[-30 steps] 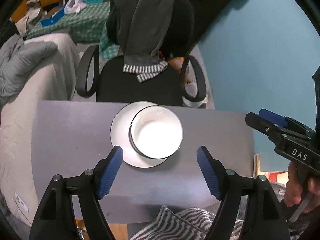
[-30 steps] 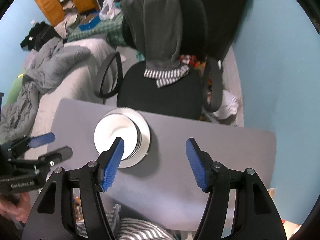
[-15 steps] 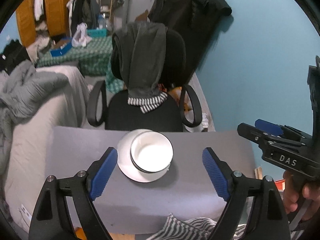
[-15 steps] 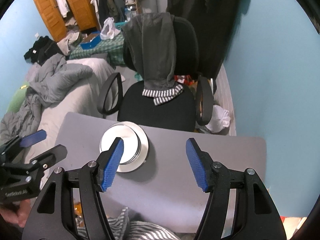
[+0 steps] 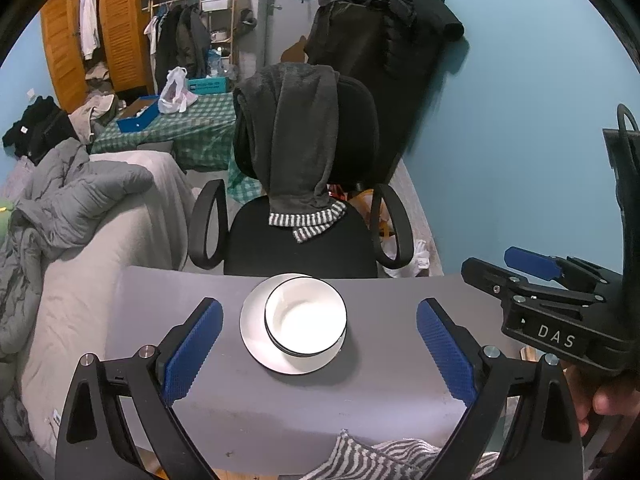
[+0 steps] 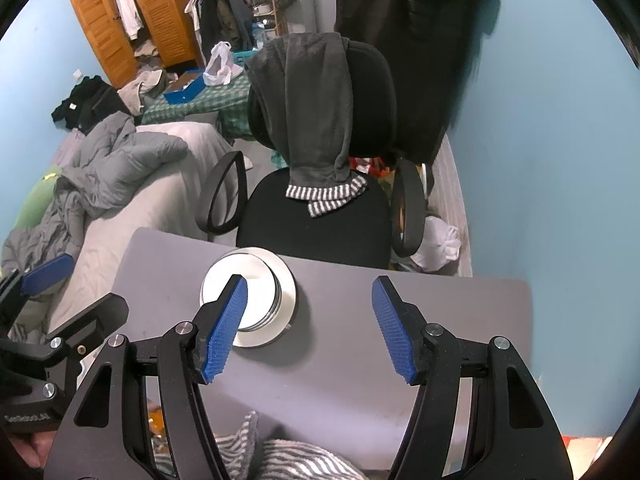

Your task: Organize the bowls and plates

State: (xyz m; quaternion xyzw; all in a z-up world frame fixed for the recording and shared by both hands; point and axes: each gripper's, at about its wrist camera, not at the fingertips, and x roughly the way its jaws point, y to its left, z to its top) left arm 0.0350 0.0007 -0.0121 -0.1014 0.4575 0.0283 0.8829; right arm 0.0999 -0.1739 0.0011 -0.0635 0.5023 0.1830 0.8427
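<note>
Left gripper (image 5: 318, 354) jaws are opening, empty; right gripper (image 6: 310, 330) jaws stand open, empty. The bowls (image 5: 306, 316) sit off-centre on the plate (image 5: 256, 336); a bump risks sliding them across the counter (image 5: 384, 400).

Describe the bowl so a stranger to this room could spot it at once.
Find the grey table in front of the black office chair. Near its far edge lies a white plate; the bowl sits on it, off-centre, deeper, white with a thin dark rim.

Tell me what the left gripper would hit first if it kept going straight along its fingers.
Probably the white black-rimmed bowl stacked on the white round plate on the grey table. It sits centred between the left gripper's opening, empty jaws, nothing nearer in line. Depth is unclear.
</note>
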